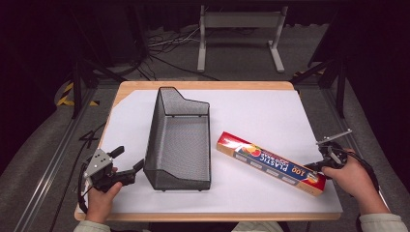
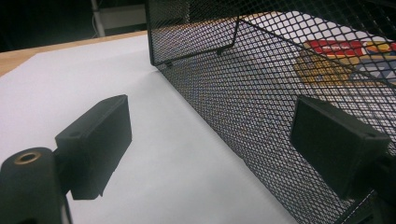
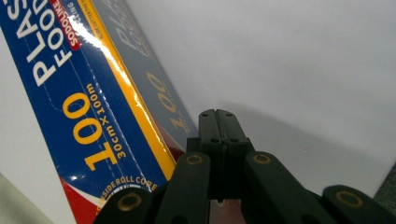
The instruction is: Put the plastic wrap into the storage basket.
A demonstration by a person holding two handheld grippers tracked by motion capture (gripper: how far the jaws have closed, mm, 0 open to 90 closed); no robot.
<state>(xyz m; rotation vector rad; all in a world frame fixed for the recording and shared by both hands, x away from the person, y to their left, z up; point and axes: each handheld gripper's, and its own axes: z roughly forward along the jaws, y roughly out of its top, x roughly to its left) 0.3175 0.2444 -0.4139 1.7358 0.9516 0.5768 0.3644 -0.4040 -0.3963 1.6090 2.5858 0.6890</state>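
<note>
**Table stock: wrap box, mesh basket, two hand-held grippers**

Item 1. Plastic wrap box (image 1: 270, 163): long, blue and yellow with a red end, lying flat and slantwise on the white sheet (image 1: 261, 116), right of the basket and apart from it. Its near end points toward the right hand. In the right gripper view the box (image 3: 88, 107) runs up the left side, printed "100".

Item 2. Right gripper (image 1: 316, 166): held in the right hand (image 1: 350, 176) at the near end of the box. Jaws clenched, pad against pad, nothing between them; the tips (image 3: 217, 122) sit just beside the long edge of the box.

Item 3. Wire mesh basket (image 1: 159, 135): black, upright, empty, at the middle of the sheet, one end wall taller.

Item 4. Left gripper (image 1: 129, 164): held in the left hand (image 1: 101, 198), just left of the basket's near corner. Jaws released and wide apart, grasping nothing; in the left gripper view, one pad stands in front of the basket wall (image 2: 243, 112), the other over bare sheet.

Item 5. Wooden table (image 1: 203, 85): edge visible around the sheet.
</note>
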